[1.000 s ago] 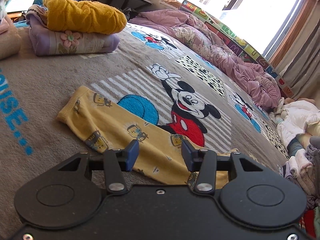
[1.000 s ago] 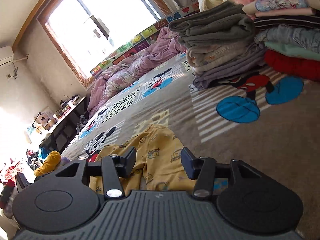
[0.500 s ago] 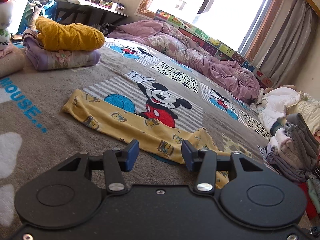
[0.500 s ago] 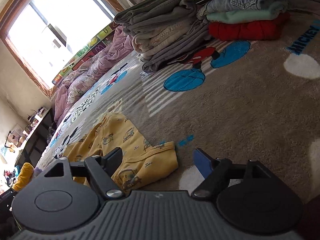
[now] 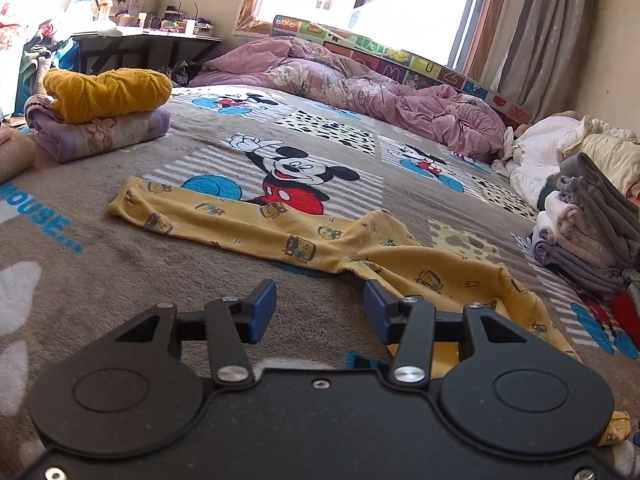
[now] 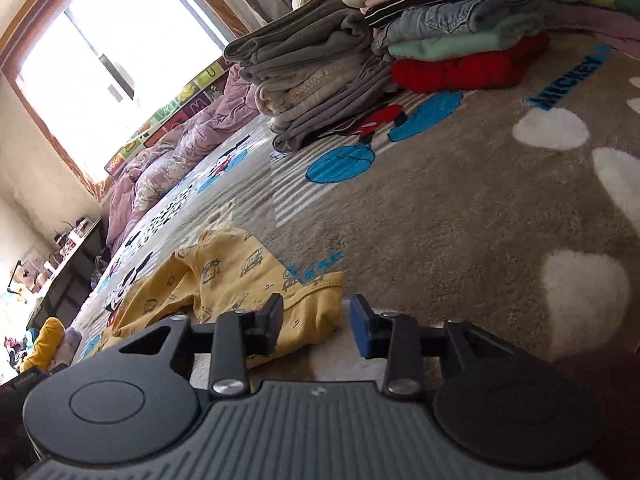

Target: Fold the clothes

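A yellow printed garment [image 5: 280,236] lies unfolded on the Mickey Mouse blanket [image 5: 120,280], one long leg stretched to the left, the rest crumpled at the right. My left gripper [image 5: 320,312] hovers open just short of it, with only blanket between its blue pads. In the right wrist view the garment's [image 6: 232,268] bunched end lies close in front. My right gripper [image 6: 318,318] is low over that end and its jaws are closing. The cloth's edge sits between them against the left finger, and a gap remains at the right pad [image 6: 360,328].
A mustard sweater [image 5: 108,90] rests on a folded purple blanket at the far left. A rumpled purple quilt [image 5: 360,92] runs along the window side. Stacks of folded clothes [image 6: 320,76] with a red piece [image 6: 460,68] stand at the right. A desk [image 5: 148,38] is beyond the bed.
The left gripper drew back and rolled, so the whole garment now shows ahead of it. The right gripper sank toward the garment's end, spread wide, then narrowed again around the cloth's edge.
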A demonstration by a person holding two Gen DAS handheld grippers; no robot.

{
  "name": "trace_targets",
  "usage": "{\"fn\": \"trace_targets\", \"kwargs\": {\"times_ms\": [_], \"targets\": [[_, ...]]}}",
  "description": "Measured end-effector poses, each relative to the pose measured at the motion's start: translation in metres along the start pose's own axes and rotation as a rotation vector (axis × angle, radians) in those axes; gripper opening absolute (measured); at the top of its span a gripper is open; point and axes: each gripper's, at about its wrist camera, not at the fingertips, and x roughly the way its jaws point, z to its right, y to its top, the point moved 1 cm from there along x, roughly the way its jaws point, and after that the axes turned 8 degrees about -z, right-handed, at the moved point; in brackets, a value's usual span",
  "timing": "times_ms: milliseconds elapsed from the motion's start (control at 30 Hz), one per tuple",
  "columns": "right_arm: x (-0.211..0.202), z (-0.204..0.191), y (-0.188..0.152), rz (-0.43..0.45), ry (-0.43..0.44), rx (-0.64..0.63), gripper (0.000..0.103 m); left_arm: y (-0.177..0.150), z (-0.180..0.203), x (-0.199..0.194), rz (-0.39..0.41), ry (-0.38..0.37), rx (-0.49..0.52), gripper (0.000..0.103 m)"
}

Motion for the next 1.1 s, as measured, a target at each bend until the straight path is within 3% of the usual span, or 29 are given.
{"fn": "trace_targets", "kwargs": {"times_ms": [133,367,633,733,900,1000,1100], "targets": [[0.005,0.001,0.004,-0.020,0.028,-0.004,0.052,-0.008,-0.004,0.005,-0.022,-0.009,-0.020,0.050],[0.046,-0.015,0.036,-0.111,0.048,-0.096,0.052,-0.003,-0.009,0.032,-0.095,-0.131,-0.014,0.050],[0.140,-0.061,0.096,-0.241,0.084,-0.315,0.053,0.084,-0.007,0.093,-0.114,-0.241,0.073,0.050],[0.175,-0.071,0.105,-0.279,0.107,-0.348,0.067,0.109,-0.003,0.133,-0.156,-0.273,0.119,0.050],[0.208,-0.079,0.107,-0.329,0.150,-0.399,0.069,0.125,-0.012,0.187,-0.240,-0.248,0.165,0.049],[0.215,-0.088,0.104,-0.365,0.178,-0.449,0.068,0.132,-0.026,0.186,-0.231,-0.141,0.267,0.048],[0.222,-0.101,0.106,-0.401,0.186,-0.487,0.068,0.133,-0.046,0.180,-0.244,-0.128,0.296,0.048]]}}
